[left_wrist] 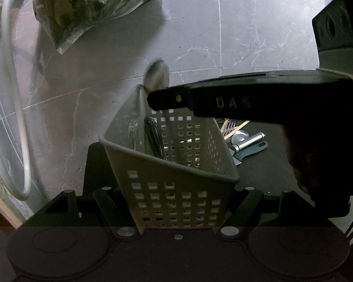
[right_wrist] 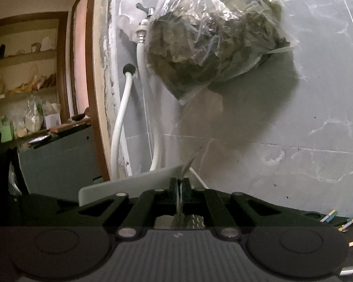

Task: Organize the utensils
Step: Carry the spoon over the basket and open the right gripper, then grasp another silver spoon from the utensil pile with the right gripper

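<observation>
My left gripper is shut on a grey perforated basket, one finger on each side wall. Two dark utensil handles stand inside it. From the right, my right gripper reaches over the basket's far rim, shut on a metal spoon whose blurred bowl pokes up past the fingertips. In the right wrist view the right gripper pinches the spoon edge-on, with the basket rim just below and left.
Behind the basket, loose utensils lie on a dark counter: a fork, a spoon, a metal-handled tool, wooden sticks. A plastic bag of greens and a white hose hang on the grey marble wall. A doorway stands at left.
</observation>
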`<state>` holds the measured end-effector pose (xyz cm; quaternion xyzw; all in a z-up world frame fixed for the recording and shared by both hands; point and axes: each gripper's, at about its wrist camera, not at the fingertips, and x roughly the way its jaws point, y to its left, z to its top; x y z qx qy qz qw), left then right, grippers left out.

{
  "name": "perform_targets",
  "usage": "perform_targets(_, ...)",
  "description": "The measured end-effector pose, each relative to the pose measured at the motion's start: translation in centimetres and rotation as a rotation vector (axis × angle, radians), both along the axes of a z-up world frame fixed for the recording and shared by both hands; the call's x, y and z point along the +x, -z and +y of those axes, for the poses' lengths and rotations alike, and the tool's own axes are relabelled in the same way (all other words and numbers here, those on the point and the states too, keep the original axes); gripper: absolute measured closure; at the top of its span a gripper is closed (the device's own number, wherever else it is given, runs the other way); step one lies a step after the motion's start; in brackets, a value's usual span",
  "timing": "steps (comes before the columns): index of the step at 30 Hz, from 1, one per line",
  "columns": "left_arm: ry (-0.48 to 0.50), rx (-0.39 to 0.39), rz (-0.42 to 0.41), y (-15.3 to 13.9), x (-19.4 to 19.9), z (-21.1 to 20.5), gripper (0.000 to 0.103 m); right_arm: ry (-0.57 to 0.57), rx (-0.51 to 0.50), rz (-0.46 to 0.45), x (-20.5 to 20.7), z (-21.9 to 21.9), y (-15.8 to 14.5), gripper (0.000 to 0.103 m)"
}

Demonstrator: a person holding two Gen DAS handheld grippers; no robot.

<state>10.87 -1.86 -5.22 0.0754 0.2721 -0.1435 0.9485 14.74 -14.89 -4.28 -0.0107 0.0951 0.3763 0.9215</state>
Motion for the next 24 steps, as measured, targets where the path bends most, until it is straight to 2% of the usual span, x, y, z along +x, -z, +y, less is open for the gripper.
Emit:
perform_targets(3, -0.002, 0.0, 0.001, 0.0, 0.0, -0.1, 0.026, -0.002, -0.006, 0.004, 0.0, -0.2, 0.0, 0.094)
perform_targets(5, -0.002, 0.0, 0.0, 0.0, 0.0, -0.1, 0.026, 0.001, -0.01, 0.01, 0.0, -0.3, 0.0, 0.088)
perform_targets(7, -0.003, 0.0, 0.0, 0.0, 0.1, -0.2, 0.026, 0.001, -0.003, 0.013, -0.2, -0.7, -0.2, 0.065)
perform_targets(8, -0.004, 0.0, 0.0, 0.0, 0.1, -0.2, 0.026, -0.002, 0.002, 0.012, -0.2, -1.0, -0.3, 0.062)
perform_targets(12, -0.008, -0.001, -0.001, 0.0, 0.0, -0.2, 0.026, 0.024, 0.021, 0.008, -0.6, -2.3, -1.1, 0.038)
perform_targets(14, -0.011, -0.002, -0.001, 0.1, 0.0, -0.2, 0.026, 0.072, 0.042, 0.013, -0.5, -3.5, -1.5, 0.027)
perform_targets(16, -0.014, -0.002, -0.002, 0.1, 0.0, -0.2, 0.026, 0.132, 0.06, 0.03, -0.1, -4.8, -1.5, 0.012)
perform_targets(21, -0.04, 0.001, 0.0, 0.1, -0.1, -0.1, 0.026, 0.339, 0.082, 0.146, 1.8, -8.7, -0.2, 0.001)
perform_targets(24, -0.07, 0.004, 0.002, 0.0, -0.3, 0.1, 0.026, 0.432, 0.073, 0.229, 2.8, -10.7, 1.3, 0.0)
